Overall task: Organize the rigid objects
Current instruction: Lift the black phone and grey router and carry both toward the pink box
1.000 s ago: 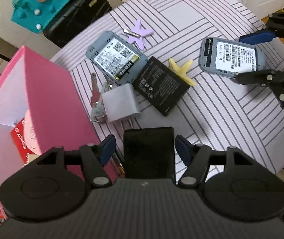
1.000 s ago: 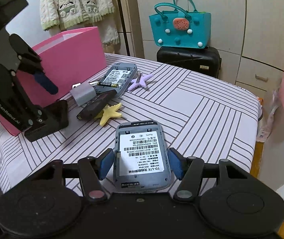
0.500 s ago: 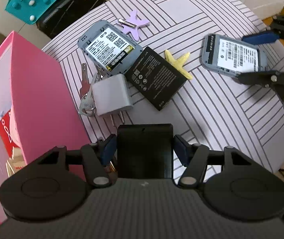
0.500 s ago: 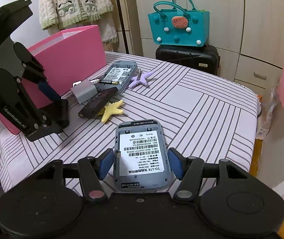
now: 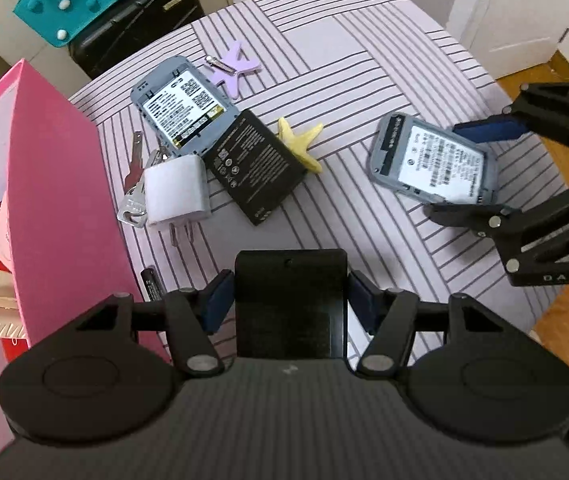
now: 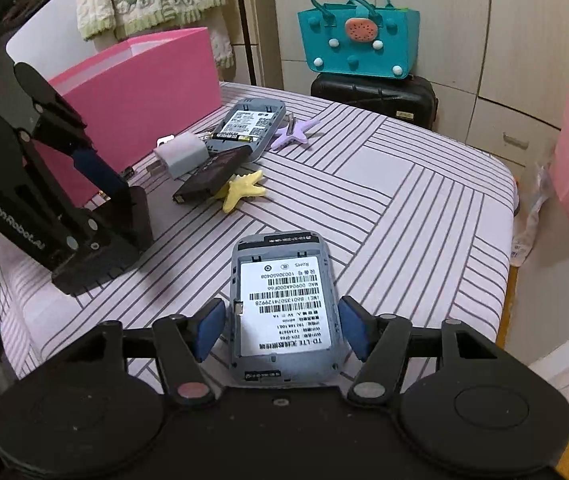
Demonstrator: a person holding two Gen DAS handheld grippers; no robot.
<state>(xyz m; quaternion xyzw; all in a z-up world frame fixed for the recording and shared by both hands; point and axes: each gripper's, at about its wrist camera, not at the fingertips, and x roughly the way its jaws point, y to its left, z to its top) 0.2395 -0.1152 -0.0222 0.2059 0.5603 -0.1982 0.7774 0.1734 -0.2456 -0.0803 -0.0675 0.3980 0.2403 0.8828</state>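
Left gripper [image 5: 289, 299] clamps a black cover [image 5: 289, 304] at lower centre; right gripper's [image 6: 280, 330] jaws are opening around the grey router [image 6: 282, 312].

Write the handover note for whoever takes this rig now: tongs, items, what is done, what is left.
Left tongs: shut on black cover, beside the pink box.
Right tongs: opening, grey device between them.
Loose on the table: second grey device, battery, charger, keys, yellow star, purple star.
Done: box holds some items.
Left: all the above.
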